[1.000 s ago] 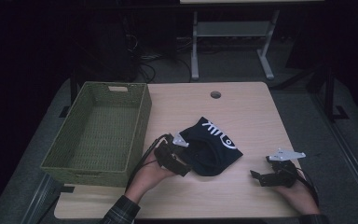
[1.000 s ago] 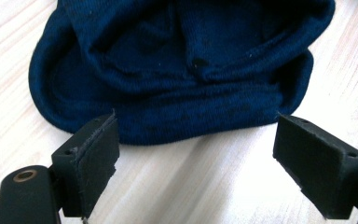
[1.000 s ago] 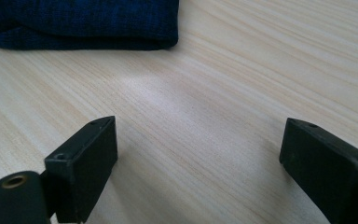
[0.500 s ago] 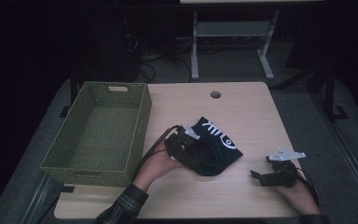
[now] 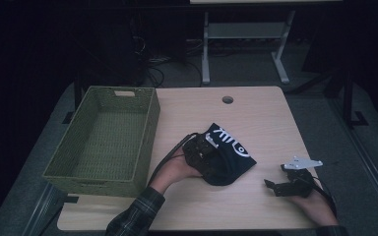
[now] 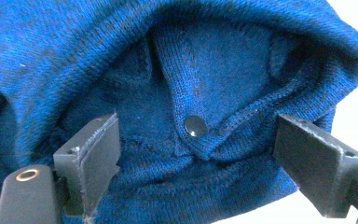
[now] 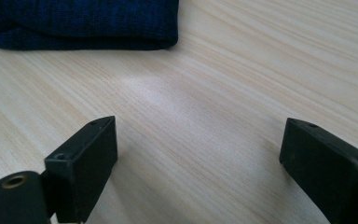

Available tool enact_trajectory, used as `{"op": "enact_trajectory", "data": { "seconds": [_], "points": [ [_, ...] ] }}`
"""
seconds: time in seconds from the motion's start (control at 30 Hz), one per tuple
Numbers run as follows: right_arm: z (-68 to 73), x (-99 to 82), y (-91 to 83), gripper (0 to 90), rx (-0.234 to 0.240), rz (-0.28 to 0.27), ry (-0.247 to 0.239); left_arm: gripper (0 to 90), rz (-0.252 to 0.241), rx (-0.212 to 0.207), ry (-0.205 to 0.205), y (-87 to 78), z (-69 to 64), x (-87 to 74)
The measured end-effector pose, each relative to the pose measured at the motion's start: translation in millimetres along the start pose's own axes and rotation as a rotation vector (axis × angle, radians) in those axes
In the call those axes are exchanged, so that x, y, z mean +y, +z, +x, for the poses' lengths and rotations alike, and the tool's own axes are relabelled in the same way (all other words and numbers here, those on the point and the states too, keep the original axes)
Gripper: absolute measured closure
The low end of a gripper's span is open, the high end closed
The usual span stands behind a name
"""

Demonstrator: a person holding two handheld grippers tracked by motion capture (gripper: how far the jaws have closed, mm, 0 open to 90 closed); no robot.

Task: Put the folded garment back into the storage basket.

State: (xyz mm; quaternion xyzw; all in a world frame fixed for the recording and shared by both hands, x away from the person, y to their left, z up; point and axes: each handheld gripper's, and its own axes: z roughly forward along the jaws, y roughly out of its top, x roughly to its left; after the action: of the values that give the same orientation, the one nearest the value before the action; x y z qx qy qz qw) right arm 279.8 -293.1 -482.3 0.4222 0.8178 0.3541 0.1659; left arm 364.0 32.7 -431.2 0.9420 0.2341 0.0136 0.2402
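The left gripper (image 5: 207,153) has pushed forward onto the dark blue knit garment (image 5: 229,157) mid-tabletop (image 5: 256,118), fingers (image 6: 93,158) spread around a fold, ready to pinch. The right gripper (image 5: 281,186) rests released at near right. Wicker basket (image 5: 103,142) waits left.

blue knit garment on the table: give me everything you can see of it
The garment is a dark blue knit, soft and crumpled into a loose heap, with a white printed design on its upper face. It lies on the wooden table, right of the green woven basket. In the left gripper view a small dark snap button sits on a fold. The left tool is pushed into the fabric, jaws open around a fold. The right tool rests apart, open.
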Motion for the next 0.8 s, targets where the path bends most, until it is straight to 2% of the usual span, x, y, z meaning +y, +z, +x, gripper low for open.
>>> {"op": "enact_trajectory", "data": {
  "seconds": [0.17, 0.37, 0.43, 0.5, 0.53, 0.63, 0.73, 0.8],
  "points": [
    [0.0, 0.0, 0.0, 10.8, 0.000, 0.000, 0.000, 14.1, 0.042, -0.010, 0.012, 7.6, 3.0, -0.9],
    [0.0, 0.0, 0.0, 10.8, 0.000, 0.000, 0.000, 13.9, 0.060, -0.003, 0.024, 13.5, 2.1, -3.0],
    [0.1, 0.0, 0.0, 10.8, 0.000, 0.000, 0.000, 14.1, 0.068, 0.008, 0.030, 14.3, 0.8, -3.5],
    [0.1, 0.0, 0.0, 10.8, 0.000, 0.001, 0.000, 15.1, 0.083, 0.025, 0.055, 14.6, -0.8, -3.9],
    [0.1, 0.0, 0.0, 10.8, 0.000, 0.001, 0.000, 15.6, 0.078, 0.036, 0.051, 15.3, -2.4, -4.2],
    [0.1, -0.1, 0.0, 10.8, 0.000, 0.001, 0.000, 20.1, 0.084, 0.046, 0.061, 14.0, -1.8, -4.5],
    [0.1, -0.1, 0.0, 10.8, 0.000, 0.001, 0.000, 25.3, 0.064, 0.042, 0.050, 12.4, 0.6, -6.7],
    [0.2, 0.0, 0.0, 10.8, 0.000, 0.001, 0.002, 32.8, 0.056, 0.040, 0.044, 11.2, 2.3, -7.8]
  ]
}}
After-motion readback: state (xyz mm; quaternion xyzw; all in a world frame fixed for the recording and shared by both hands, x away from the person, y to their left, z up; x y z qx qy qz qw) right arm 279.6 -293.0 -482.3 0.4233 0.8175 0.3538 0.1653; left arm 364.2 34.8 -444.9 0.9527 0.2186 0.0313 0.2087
